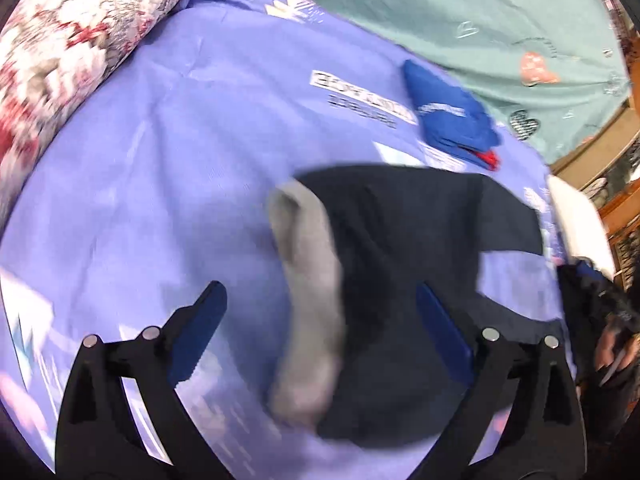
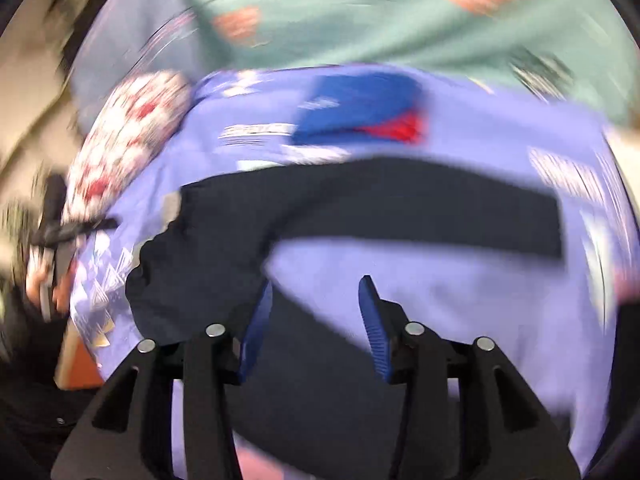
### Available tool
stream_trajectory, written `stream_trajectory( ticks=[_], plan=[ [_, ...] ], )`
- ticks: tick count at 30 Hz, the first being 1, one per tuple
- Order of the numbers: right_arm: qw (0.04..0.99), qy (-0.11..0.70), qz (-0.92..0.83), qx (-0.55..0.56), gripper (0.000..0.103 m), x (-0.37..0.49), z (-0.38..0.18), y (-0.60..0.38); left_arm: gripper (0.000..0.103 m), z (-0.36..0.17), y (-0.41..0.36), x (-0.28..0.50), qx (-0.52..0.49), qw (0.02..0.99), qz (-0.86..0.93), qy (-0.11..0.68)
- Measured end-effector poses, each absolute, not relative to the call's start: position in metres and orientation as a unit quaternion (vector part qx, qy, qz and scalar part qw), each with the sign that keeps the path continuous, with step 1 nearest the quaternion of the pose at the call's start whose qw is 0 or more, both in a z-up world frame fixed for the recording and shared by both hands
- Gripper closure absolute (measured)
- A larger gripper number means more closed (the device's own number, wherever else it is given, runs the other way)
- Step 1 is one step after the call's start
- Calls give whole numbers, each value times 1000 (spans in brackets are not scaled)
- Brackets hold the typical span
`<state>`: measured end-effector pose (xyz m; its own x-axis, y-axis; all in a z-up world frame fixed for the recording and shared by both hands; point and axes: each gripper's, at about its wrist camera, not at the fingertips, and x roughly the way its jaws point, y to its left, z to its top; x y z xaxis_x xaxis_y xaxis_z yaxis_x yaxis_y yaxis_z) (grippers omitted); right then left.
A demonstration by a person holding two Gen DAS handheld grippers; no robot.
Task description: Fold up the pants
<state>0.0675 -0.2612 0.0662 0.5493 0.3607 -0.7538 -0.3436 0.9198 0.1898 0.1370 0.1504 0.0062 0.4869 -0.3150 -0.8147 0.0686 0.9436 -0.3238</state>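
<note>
Dark navy pants (image 1: 404, 248) lie spread on a lavender bed sheet (image 1: 180, 160), with the grey waistband lining (image 1: 312, 280) turned out at their left end. My left gripper (image 1: 320, 300) is open wide above the waistband, holding nothing. In the right wrist view the pants (image 2: 360, 200) run across the sheet (image 2: 460, 288) with two legs forking apart. My right gripper (image 2: 316, 292) is open above the nearer leg and holds nothing. Both views are motion-blurred.
A folded blue garment with red trim (image 1: 452, 120) lies beyond the pants; it also shows in the right wrist view (image 2: 360, 108). A floral pillow (image 1: 68, 52) lies at the left. A teal blanket (image 1: 480, 20) covers the far side. Wooden furniture (image 1: 616, 208) stands at the right.
</note>
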Motion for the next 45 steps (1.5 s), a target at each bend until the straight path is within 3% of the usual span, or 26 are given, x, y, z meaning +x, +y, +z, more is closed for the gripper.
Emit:
stream_trajectory(
  ticks=[5, 11, 12, 13, 15, 16, 24, 32, 33, 34, 35, 36, 41, 45],
  plan=[
    [848, 467, 237, -77, 56, 189, 49, -190, 6, -30, 135, 198, -56, 841, -112, 526],
    [824, 491, 256, -123, 56, 248, 24, -152, 9, -51, 115, 226, -43, 833, -148, 532],
    [822, 490, 258, -128, 56, 251, 19, -151, 20, -53, 109, 228, -23, 837, -141, 528],
    [821, 491, 259, -132, 56, 254, 16, -153, 44, -52, 105, 229, -3, 845, -134, 518],
    [819, 492, 260, -143, 56, 267, 11, -153, 65, -48, 110, 232, -8, 847, -134, 514],
    [818, 492, 260, -148, 56, 270, 9, -153, 86, -46, 117, 234, -34, 845, -142, 515],
    [790, 484, 303, -223, 49, 300, -17, -130, 86, -8, 128, 214, -70, 867, -160, 468],
    [765, 485, 332, -265, 50, 309, -46, -111, 86, 27, 126, 197, -81, 885, -175, 423],
    [763, 485, 337, -262, 56, 308, -48, -112, 86, 33, 123, 192, -76, 887, -180, 418],
    [760, 487, 348, -252, 80, 308, -47, -113, 86, 36, 121, 190, -74, 887, -181, 418],
    [758, 490, 354, -246, 93, 308, -45, -113, 86, 37, 121, 189, -72, 887, -180, 419],
    [758, 489, 354, -246, 97, 306, -41, -115, 86, 38, 121, 188, -70, 887, -178, 420],
    [796, 441, 335, -246, 99, 272, 6, -130, 85, 45, 127, 179, -72, 890, -176, 414],
    [835, 392, 322, -213, 99, 206, 57, -153, 78, 49, 124, 158, -56, 893, -178, 409]
  ],
)
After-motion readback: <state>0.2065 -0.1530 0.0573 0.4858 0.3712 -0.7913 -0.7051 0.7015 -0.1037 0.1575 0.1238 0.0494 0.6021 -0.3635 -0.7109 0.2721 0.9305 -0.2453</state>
